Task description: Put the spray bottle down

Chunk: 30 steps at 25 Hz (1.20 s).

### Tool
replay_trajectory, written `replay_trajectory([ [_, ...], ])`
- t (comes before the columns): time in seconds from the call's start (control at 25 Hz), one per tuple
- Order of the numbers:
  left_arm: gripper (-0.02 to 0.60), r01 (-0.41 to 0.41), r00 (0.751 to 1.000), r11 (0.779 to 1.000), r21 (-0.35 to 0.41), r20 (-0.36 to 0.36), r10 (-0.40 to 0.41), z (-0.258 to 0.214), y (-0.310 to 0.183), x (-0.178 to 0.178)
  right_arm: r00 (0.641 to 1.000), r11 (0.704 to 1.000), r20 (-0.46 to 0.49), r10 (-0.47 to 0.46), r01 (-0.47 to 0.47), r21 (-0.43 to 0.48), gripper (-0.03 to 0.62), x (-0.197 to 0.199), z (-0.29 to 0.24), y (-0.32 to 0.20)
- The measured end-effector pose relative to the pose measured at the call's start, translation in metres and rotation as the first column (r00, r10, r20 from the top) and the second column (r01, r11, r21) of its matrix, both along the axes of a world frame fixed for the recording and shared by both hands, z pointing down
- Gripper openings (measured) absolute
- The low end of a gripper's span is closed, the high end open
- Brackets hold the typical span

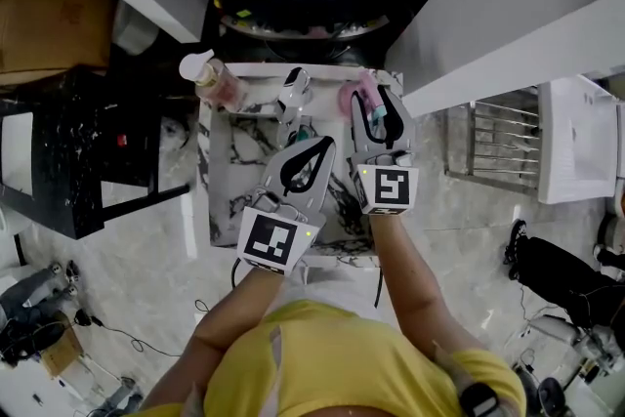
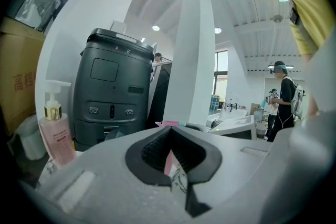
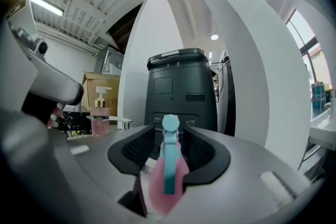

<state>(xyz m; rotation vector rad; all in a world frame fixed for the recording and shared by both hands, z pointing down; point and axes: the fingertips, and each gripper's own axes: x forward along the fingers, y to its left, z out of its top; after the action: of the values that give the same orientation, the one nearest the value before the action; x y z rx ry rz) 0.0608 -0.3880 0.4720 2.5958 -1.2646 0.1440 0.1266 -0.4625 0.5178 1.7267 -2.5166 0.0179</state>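
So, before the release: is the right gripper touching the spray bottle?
Touching. The right gripper view shows the right gripper closed on the pink spray bottle, with a jaw pressing each side.

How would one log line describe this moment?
right tongs: shut on spray bottle | bottle: over marble table, far right corner | left tongs: shut, off bottle | release: not yet

Reaches forward with bare left forearm [image 1: 229,308] and right forearm [image 1: 410,273] side by side, each hand carrying a grey two-jaw gripper with a square-marker cube. Angles the left gripper [image 1: 320,145] inward towards its neighbour, black-padded jaw tips meeting. Points the right gripper [image 1: 376,103] straight ahead, jaws pressed onto a pink spray bottle with a teal trigger [image 3: 167,176], nozzle level with the fingertips.
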Motion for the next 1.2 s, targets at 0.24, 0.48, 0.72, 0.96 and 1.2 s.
replay_trajectory([
  [0.24,0.0,0.002,1.0,1.0,0.012,-0.001,-0.002,-0.01,0.014,-0.004,0.999,0.999,-0.031,0.03,-0.031,-0.04,0.206,0.004,-0.003,0.012],
  [0.48,0.0,-0.01,1.0,0.999,0.039,0.001,0.01,-0.024,0.03,-0.004,0.997,0.996,-0.042,0.064,-0.066,-0.056,0.2,0.014,-0.02,0.045],
  [0.72,0.0,-0.016,1.0,0.997,0.073,-0.006,0.017,-0.045,0.049,-0.002,0.991,0.992,-0.065,0.113,-0.116,-0.04,0.036,0.028,-0.055,0.084],
  [0.96,0.0,-0.037,0.999,0.992,0.123,-0.014,0.039,-0.074,0.075,-0.001,0.991,0.991,-0.025,0.134,-0.135,-0.025,0.0,0.032,-0.097,0.124],
  [1.2,0.0,-0.035,0.999,0.982,0.187,-0.029,0.041,-0.104,0.095,-0.001,0.991,0.991,-0.012,0.135,-0.135,0.021,0.0,0.036,-0.14,0.161],
])
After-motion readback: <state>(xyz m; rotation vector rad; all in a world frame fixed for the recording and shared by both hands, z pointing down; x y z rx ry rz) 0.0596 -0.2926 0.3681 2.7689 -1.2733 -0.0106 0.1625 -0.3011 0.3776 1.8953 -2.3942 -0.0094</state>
